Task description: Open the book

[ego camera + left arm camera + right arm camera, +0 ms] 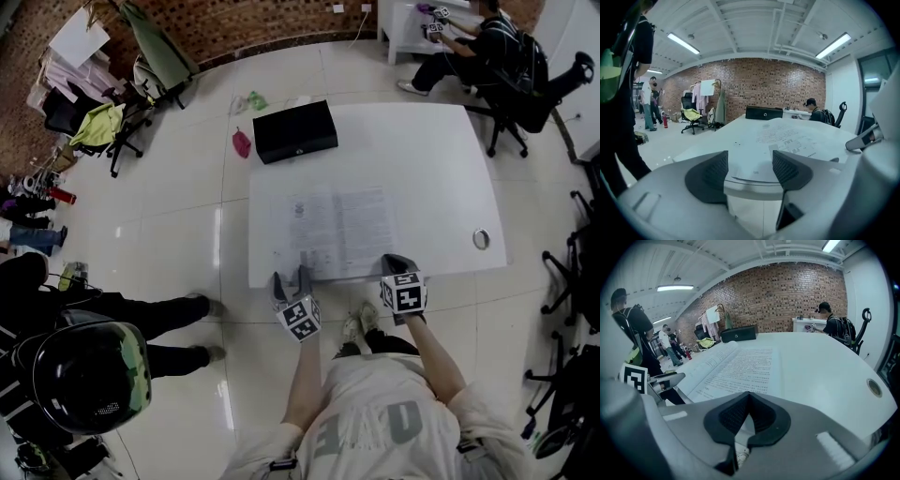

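Observation:
The book (337,230) lies open and flat on the white table (422,159), its printed pages facing up near the front edge. My left gripper (291,275) is at the book's near left corner. In the left gripper view this gripper (750,171) is open, with the table edge and the corner of a page (754,172) showing between its dark pads, which do not touch the page. My right gripper (396,262) is at the book's near right corner. In the right gripper view its tips (749,397) are shut, and the right page (736,366) stretches away beyond them.
A black box (295,131) sits at the table's far left corner. A round grommet (481,239) is near the right edge. A person in a helmet (89,375) stands at my left. Another person (497,56) sits at a desk far right. Office chairs (112,131) stand at the back left.

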A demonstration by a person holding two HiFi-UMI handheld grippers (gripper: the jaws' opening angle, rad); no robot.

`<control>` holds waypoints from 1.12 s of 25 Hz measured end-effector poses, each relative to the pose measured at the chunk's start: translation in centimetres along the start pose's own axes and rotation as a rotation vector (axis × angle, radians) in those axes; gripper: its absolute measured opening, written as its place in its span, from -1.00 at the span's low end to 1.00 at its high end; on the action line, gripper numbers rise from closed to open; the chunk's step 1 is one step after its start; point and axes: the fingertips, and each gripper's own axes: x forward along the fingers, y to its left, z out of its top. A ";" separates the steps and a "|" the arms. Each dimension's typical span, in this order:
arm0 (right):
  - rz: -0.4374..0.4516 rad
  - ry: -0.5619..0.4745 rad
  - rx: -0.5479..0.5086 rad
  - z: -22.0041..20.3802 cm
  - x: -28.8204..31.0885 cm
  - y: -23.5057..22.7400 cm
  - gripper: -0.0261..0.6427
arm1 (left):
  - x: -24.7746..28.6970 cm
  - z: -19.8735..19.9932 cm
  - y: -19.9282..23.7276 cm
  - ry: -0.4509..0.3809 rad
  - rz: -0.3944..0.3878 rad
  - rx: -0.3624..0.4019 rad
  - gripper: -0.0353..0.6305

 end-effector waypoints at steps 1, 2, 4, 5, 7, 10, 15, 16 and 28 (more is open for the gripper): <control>0.000 -0.002 0.001 0.0 0.0 0.0 -0.91 | 0.0 0.0 -0.1 0.001 -0.003 0.009 0.00; 0.000 -0.004 0.001 0.0 -0.1 0.0 -0.91 | 0.0 0.1 -0.1 0.002 -0.005 0.012 0.00; -0.003 -0.007 0.000 0.2 -0.2 0.0 -0.91 | -0.1 0.2 -0.1 0.004 -0.004 0.016 0.01; -0.004 -0.008 -0.001 0.3 -0.2 0.0 -0.91 | -0.1 0.2 -0.1 0.004 -0.004 0.018 0.01; -0.006 -0.008 -0.005 0.3 -0.1 0.0 -0.91 | 0.1 0.2 -0.1 0.003 -0.009 0.023 0.02; -0.007 -0.011 -0.011 0.2 0.1 0.0 -0.91 | 0.3 0.1 0.0 0.016 -0.025 0.025 0.04; 0.031 -0.005 0.072 0.1 0.0 -0.2 -0.91 | -0.4 2.6 0.1 -0.002 -0.025 0.054 -0.71; 0.032 -0.002 0.085 0.2 -0.1 -0.3 -0.91 | -0.8 4.1 -0.1 -0.042 -0.028 0.055 -0.83; 0.186 -0.542 0.031 16.2 -13.2 6.2 -0.91 | -8.2 21.8 -8.5 -0.470 -0.325 0.100 -0.84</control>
